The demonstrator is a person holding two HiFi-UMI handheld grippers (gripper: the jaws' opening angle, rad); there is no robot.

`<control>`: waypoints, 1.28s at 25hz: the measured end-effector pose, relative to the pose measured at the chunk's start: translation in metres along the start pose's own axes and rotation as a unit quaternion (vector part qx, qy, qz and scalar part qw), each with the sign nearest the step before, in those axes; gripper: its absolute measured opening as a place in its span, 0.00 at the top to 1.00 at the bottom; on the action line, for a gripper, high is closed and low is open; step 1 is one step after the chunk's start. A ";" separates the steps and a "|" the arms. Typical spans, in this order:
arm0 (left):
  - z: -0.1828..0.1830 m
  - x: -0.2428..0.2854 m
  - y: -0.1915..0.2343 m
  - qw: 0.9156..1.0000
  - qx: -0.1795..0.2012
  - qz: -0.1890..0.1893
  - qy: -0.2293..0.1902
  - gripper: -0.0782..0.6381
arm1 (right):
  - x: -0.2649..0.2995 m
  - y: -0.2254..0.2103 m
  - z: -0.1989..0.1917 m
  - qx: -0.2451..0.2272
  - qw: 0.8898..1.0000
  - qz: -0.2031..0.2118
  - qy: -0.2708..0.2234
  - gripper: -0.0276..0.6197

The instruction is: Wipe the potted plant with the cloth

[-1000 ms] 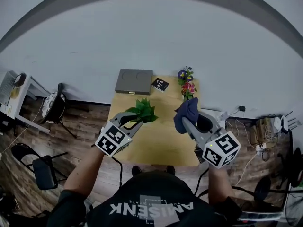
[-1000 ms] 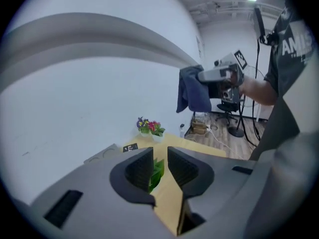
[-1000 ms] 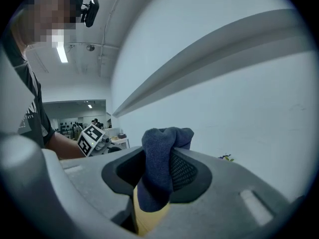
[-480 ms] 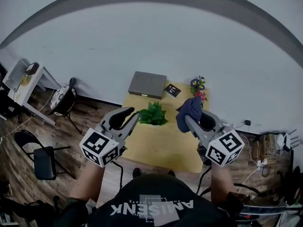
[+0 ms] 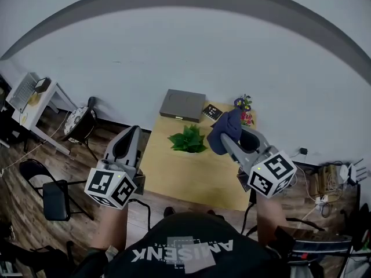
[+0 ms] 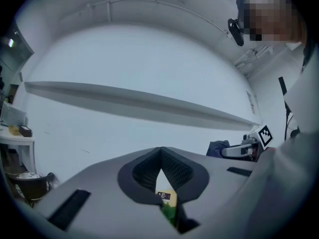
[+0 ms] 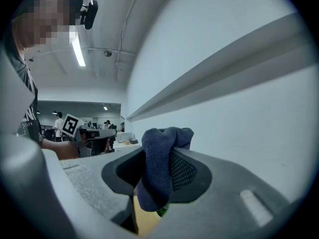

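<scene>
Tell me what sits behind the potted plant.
A grey box and a black card lie behind the potted plant; the cloth hides part of the flowers.

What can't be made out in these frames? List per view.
Head view: leaves of the potted plant cover its pot from above.
Head view: the cloth in the right tool hides the base of the flowers.
Head view: print on the marker card is too small.
Left gripper view: the shut left tool leaves only a green sliver of the plant.
Right gripper view: the cloth blocks nearly all of the plant.
</scene>
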State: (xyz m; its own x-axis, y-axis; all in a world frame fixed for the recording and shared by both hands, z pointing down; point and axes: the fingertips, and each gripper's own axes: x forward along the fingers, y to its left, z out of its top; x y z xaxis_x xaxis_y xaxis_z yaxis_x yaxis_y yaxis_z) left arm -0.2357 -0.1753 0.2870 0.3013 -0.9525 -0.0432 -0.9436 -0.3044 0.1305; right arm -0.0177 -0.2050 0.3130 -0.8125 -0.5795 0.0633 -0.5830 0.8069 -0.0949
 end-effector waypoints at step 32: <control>-0.002 0.009 -0.023 0.997 0.060 0.001 0.046 0.89 | -0.008 -0.001 -0.007 0.005 0.999 -0.043 0.013 0.75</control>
